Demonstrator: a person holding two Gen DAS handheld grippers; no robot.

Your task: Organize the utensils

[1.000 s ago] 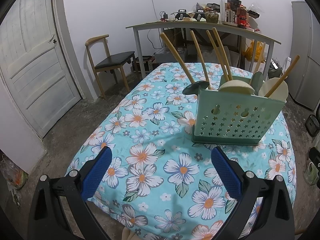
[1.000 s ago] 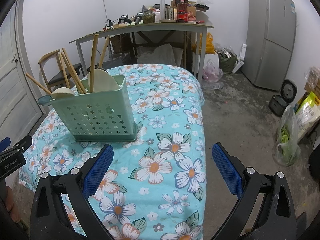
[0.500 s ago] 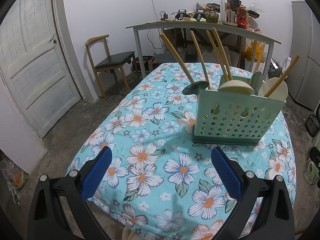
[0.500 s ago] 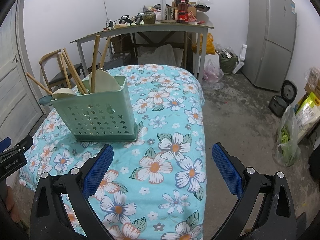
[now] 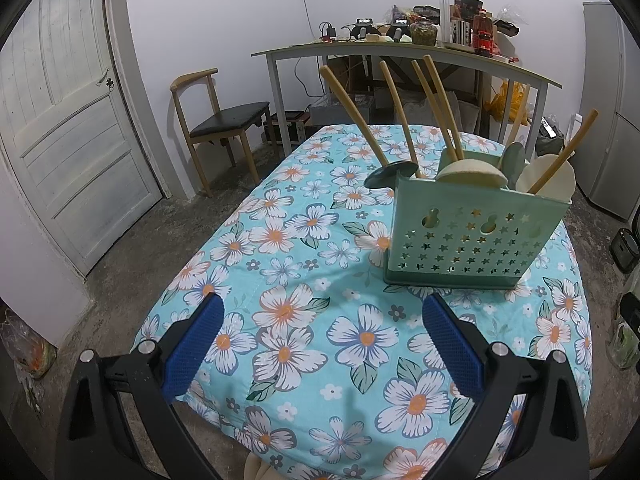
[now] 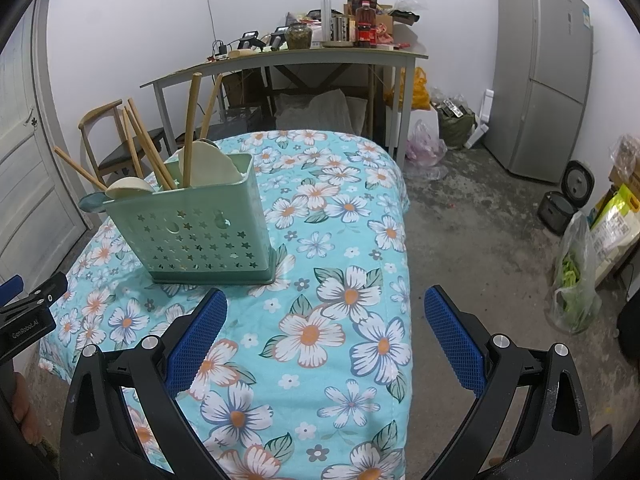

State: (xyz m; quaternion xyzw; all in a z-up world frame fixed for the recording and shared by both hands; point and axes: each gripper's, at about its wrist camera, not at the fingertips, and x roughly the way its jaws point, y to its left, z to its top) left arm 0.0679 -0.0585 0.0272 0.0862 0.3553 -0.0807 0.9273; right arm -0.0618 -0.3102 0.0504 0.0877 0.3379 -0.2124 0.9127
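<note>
Across the middle of both views a table (image 5: 304, 344) is spread with a turquoise floral cloth (image 6: 344, 240), seen from just above its near edge. At about one o'clock in the left wrist view a pale green utensil holder (image 5: 460, 240) with star-shaped cut-outs is stood upright on the cloth; in the right wrist view the same holder is found at about ten o'clock. Wooden-handled utensils (image 5: 356, 116) are held inside it, handles up and leaning at several angles, with cream spoon heads (image 5: 472, 172) and a grey-green ladle bowl (image 5: 390, 172) showing at the rim. Nothing else is seen lying on the cloth.

The left gripper (image 5: 322, 320) is held low over the near end of the table, pointed forward towards twelve o'clock and tilted slightly downward, its blue-padded fingers (image 5: 196, 344) spread wide with only cloth between them. The holder is well apart from it, ahead and to the right. The right gripper (image 6: 326, 316) is posed the same way over the table's right-hand edge, its padded fingers (image 6: 454, 336) likewise parted wide and gripping nothing, with cloth and bare floor seen between them. Part of the left gripper's black body is visible at nine o'clock in the right wrist view, beside the table's near corner.

Beyond the table a cluttered desk (image 6: 280, 60) is seen at twelve o'clock, a wooden chair (image 5: 220, 120) at ten o'clock from the left wrist, and a grey fridge (image 6: 544, 76) at two o'clock from the right wrist.
</note>
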